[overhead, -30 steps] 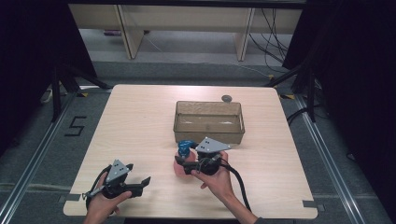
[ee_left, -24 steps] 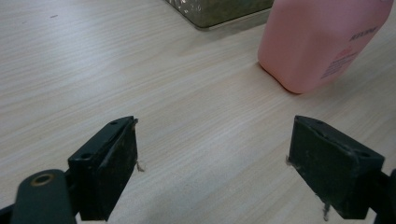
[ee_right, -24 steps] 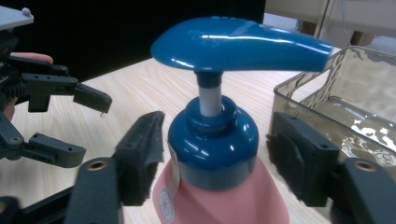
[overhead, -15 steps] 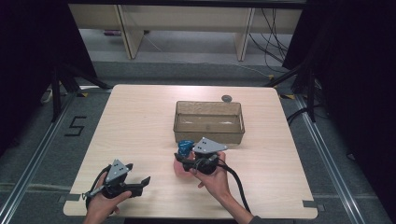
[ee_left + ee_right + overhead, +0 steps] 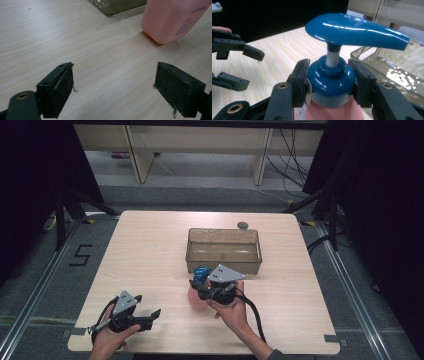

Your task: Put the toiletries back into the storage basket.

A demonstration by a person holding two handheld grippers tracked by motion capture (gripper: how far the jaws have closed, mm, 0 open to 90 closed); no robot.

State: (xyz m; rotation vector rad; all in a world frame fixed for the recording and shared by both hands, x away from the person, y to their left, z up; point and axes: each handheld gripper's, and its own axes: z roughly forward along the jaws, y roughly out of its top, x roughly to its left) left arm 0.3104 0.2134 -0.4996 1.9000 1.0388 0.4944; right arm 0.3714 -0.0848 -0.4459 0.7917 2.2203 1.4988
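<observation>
Standing upright near the front middle of the wooden table (image 5: 150, 250), just in front of the clear plastic bin (image 5: 224, 251): a pink pump bottle (image 5: 172, 18) with a blue pump head (image 5: 355, 31). Gripping it at the blue collar (image 5: 330, 82) with the right gripper (image 5: 329, 77), jaws having just been closing and now pressing on both sides of that collar. Resting low at the table's front left, the left gripper (image 5: 113, 87), jaws spread wide around nothing. Probably handling as a stiff, fairly heavy bottle, glossy and slippery; gripping under the collar's bulge looking safest, since the long spout could tip or depress.
</observation>
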